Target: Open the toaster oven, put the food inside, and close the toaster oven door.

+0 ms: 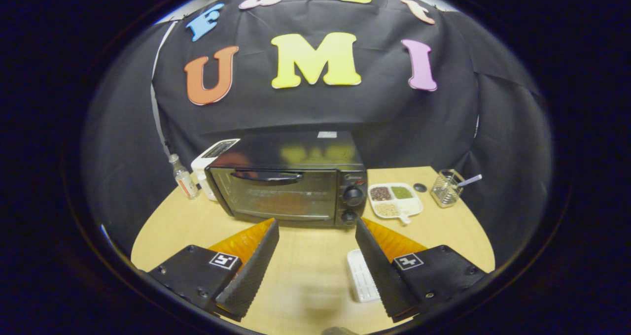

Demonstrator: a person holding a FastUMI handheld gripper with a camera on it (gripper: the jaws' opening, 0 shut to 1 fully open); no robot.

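One toaster oven [291,182] — one bottle [183,178] — two knobs [353,195].

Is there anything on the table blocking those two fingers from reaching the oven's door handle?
Nothing visible does. The gripper is open, with bare table between its fingers and the oven. The handle is unobstructed and the door is shut.

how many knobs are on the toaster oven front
2: upper knob and lower knob, stacked right of the toaster oven door, beyond the open claw.
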